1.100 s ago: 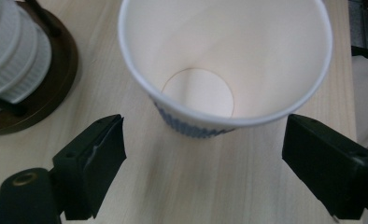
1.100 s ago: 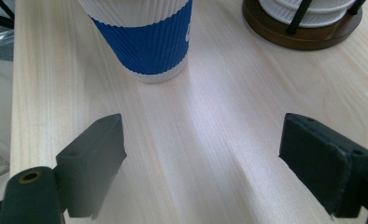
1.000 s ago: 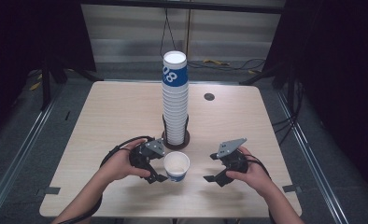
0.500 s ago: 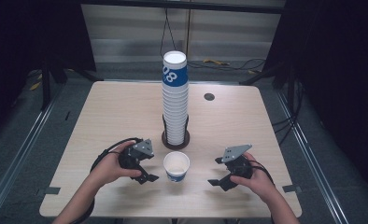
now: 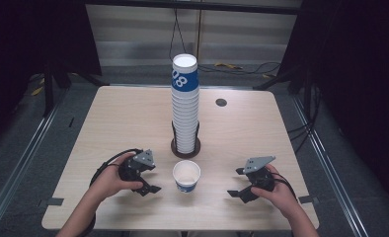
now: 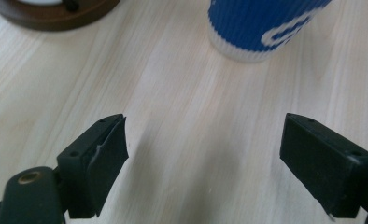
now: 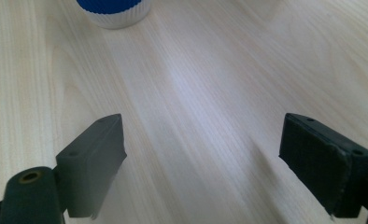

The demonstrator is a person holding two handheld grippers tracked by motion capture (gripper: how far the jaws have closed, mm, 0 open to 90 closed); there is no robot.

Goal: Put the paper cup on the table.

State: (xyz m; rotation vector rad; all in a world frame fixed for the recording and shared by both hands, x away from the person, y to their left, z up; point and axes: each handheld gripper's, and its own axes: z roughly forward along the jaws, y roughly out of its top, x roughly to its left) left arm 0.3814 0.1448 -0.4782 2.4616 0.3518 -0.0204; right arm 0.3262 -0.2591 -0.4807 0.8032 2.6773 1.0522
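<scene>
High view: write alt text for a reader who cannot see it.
A single paper cup stands upright and open on a wooden table, between a person's two hand-held grippers: the left gripper and the right gripper, both open and apart from it. Behind the cup, a tall stack of cups rises from a round holder.

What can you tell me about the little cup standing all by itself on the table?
The single cup is a small paper cup, white inside and empty, with a blue ribbed sleeve and a white band at its foot. It stands upright, mouth up, on the light wooden table, just in front of the tall cup stack. Nothing touches it but the table. The left gripper and right gripper sit to either side, both open and apart from it.
</scene>
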